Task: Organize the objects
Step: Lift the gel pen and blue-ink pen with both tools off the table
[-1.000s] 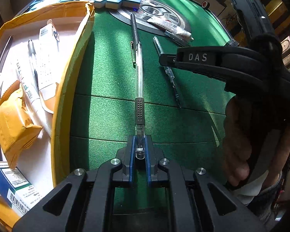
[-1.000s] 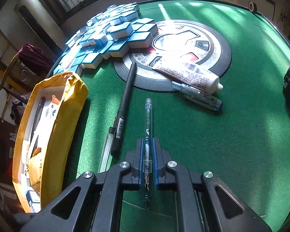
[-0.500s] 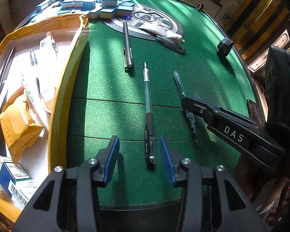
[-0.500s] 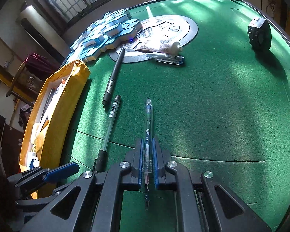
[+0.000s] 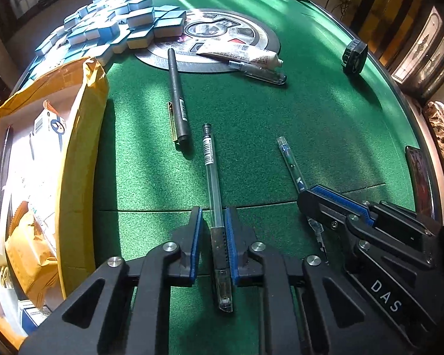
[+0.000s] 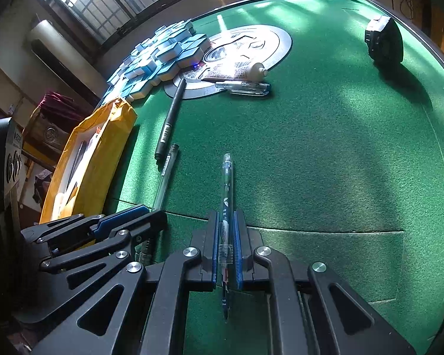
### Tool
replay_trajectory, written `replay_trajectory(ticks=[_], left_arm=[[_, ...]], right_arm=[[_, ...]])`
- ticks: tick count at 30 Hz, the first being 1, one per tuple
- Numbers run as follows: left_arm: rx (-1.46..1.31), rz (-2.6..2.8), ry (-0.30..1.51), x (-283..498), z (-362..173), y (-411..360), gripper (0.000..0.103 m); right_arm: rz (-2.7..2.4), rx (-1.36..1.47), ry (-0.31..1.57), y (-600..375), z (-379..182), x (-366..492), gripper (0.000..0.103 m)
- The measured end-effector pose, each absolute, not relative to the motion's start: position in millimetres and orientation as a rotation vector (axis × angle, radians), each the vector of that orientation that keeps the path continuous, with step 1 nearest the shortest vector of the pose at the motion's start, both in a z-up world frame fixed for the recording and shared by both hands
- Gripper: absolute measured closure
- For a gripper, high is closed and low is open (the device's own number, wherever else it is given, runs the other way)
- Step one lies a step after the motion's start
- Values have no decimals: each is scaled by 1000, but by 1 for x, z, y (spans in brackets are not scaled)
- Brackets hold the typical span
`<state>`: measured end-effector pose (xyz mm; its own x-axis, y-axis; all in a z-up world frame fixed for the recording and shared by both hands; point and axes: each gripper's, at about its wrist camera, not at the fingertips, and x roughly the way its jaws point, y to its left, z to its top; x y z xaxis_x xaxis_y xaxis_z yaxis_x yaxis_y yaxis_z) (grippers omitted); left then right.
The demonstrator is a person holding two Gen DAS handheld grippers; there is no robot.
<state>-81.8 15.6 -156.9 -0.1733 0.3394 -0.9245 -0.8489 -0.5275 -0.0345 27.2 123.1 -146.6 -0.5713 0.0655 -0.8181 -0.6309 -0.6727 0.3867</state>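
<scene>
My left gripper (image 5: 213,219) has its jaws close around the black grip of a clear gel pen (image 5: 211,174) that lies on the green felt; the pads look just at the pen's sides. My right gripper (image 6: 225,236) is shut on a clear blue-ink pen (image 6: 226,186), also seen in the left wrist view (image 5: 290,159). A black pen (image 5: 176,94) lies further out. The yellow box (image 5: 83,136) with packets and pens stands at the left.
A white tube (image 5: 239,54) and a clear blue-capped pen (image 5: 259,72) lie by the round metal centre plate (image 5: 260,34). Blue-and-white mahjong tiles (image 5: 109,26) are piled at the far left. A black tape measure (image 5: 353,56) sits at the right. A phone (image 5: 418,171) lies on the right rim.
A second ago my left gripper was shut on the gel pen, then it opened and the pen lay on the felt. Now its jaws have closed in around the pen's grip again.
</scene>
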Motion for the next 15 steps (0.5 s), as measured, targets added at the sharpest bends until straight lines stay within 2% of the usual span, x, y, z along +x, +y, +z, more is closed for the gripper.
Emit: replay_trajectory(ticks=[15], left_arm=[[-1196, 1802, 608, -81, -158, 2, 95]], right_arm=[[2252, -1119, 906, 118, -145, 23, 94]])
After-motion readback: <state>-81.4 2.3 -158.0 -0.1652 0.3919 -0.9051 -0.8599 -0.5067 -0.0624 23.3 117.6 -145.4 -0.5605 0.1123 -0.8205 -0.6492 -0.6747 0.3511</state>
